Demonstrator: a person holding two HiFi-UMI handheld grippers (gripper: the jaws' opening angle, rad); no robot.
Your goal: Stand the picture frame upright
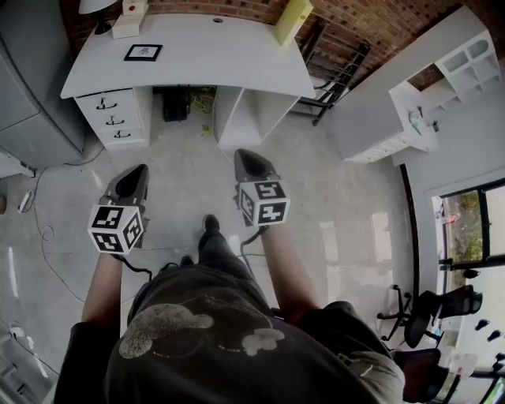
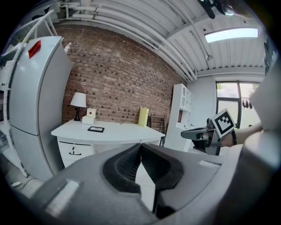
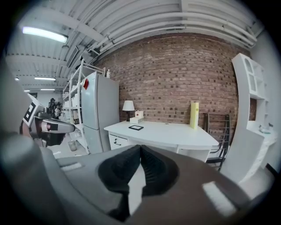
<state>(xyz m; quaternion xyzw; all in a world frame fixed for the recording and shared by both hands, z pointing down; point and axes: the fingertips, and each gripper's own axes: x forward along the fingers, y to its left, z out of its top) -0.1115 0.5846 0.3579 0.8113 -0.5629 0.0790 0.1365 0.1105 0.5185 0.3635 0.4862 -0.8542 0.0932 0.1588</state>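
Brick wall [image 3: 175, 74] runs behind a tall white refrigerator [image 2: 35, 101] and, beside it, a white worktop [image 1: 213, 63] with drawers. Both claws are held above the floor [image 1: 181, 170], well short of the worktop. The left claw [image 1: 132, 177] and the right claw [image 1: 251, 162] each have their jaws pressed together with nothing between them. A table lamp [image 2: 78, 102] and a yellow upright slab [image 1: 293, 20] stand at the worktop's back. The black picture frame [image 1: 143, 52] lies flat near the worktop's left end, just in front of a small white box [image 1: 129, 20].
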